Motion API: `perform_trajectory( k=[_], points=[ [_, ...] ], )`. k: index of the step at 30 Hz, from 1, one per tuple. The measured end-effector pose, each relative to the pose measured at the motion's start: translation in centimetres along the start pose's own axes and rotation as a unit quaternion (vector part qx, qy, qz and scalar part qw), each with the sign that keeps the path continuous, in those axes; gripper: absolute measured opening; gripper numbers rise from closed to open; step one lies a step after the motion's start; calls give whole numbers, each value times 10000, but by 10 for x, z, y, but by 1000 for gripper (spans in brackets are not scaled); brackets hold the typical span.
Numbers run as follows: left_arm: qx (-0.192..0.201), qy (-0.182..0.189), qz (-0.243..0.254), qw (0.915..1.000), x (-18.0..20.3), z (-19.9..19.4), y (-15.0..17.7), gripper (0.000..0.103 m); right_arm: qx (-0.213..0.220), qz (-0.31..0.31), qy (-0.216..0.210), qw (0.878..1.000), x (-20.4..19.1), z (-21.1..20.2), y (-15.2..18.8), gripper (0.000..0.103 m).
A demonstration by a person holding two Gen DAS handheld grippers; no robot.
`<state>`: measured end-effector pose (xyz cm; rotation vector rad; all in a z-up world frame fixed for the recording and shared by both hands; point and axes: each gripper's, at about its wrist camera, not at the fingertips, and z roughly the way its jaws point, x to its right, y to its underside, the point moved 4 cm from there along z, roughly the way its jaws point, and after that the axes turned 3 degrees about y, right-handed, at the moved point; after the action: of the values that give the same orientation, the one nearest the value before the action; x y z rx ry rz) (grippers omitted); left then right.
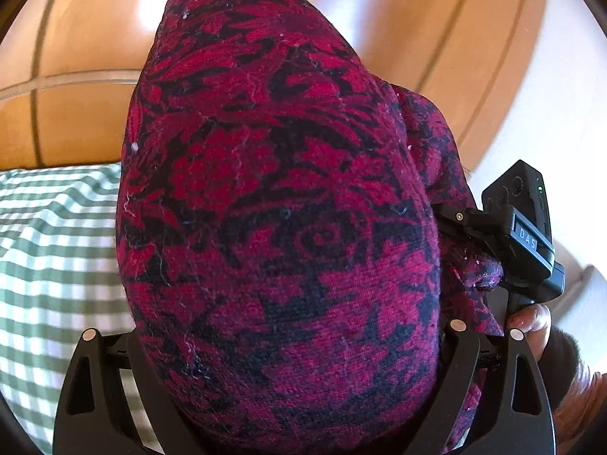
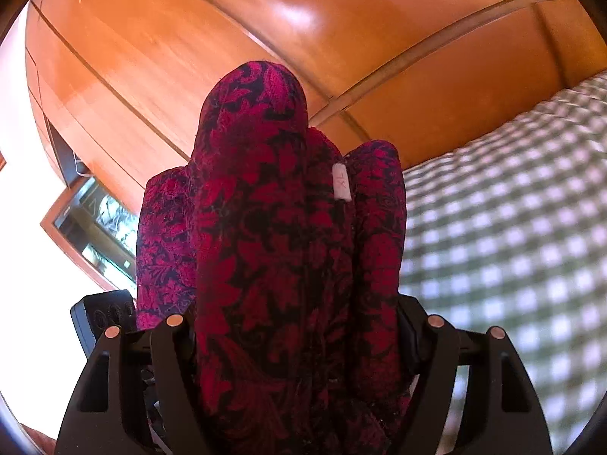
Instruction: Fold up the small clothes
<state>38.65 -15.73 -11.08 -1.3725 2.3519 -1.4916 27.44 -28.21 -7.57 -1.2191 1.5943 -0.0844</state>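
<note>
In the left wrist view, our left gripper has its fingers clamped on the red-and-black floral knit garment, which bulges between them and fills most of the frame. The garment is lifted clear of the green gingham bedspread, which shows to its left, with the wooden wardrobe behind. Just right of the garment we see the other gripper's body with our hand on it.

In the right wrist view, our right gripper is likewise closed on the garment, bunched in upright folds, with a small white size tag on its right side. The bedspread lies to the garment's right.

We judge the knit soft, light and floppy. It will sag and bunch rather than hold an edge. We would take hold at hems or corners, well apart, to spread it flat on the bedspread before folding.
</note>
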Motion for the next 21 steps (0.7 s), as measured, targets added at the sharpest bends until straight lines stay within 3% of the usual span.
perform_trajectory(
  k=[8, 10, 12, 13, 14, 15, 17, 21],
  points=[
    [6, -271, -428, 9987, -41, 49, -31, 90, -180, 67, -20, 9998, 18, 75, -43, 73],
    [-114, -292, -621, 9976, -45, 66, -31, 91, -248, 158, 181, 9994, 34, 95, -50, 75],
    [-488, -404, -915, 9938, -57, 94, -28, 95, -422, 207, 681, 9966, 57, 112, -48, 77],
    [-588, -463, -1066, 9915, -64, 105, -24, 97, -439, 198, 913, 9947, 68, 120, -45, 83],
    [-578, -355, -1214, 9903, -69, 112, -22, 100, -343, 170, 885, 9953, 72, 120, -42, 86],
    [-493, -208, -1230, 9910, -70, 115, -22, 100, -256, 89, 889, 9957, 73, 119, -41, 88],
    [-427, -313, -943, 9941, -63, 120, -29, 100, -160, -85, 995, 9949, 72, 116, -38, 89],
    [-349, -636, -855, 9937, -52, 131, -28, 100, -95, -72, 1057, 9943, 78, 112, -39, 95]
  ],
)
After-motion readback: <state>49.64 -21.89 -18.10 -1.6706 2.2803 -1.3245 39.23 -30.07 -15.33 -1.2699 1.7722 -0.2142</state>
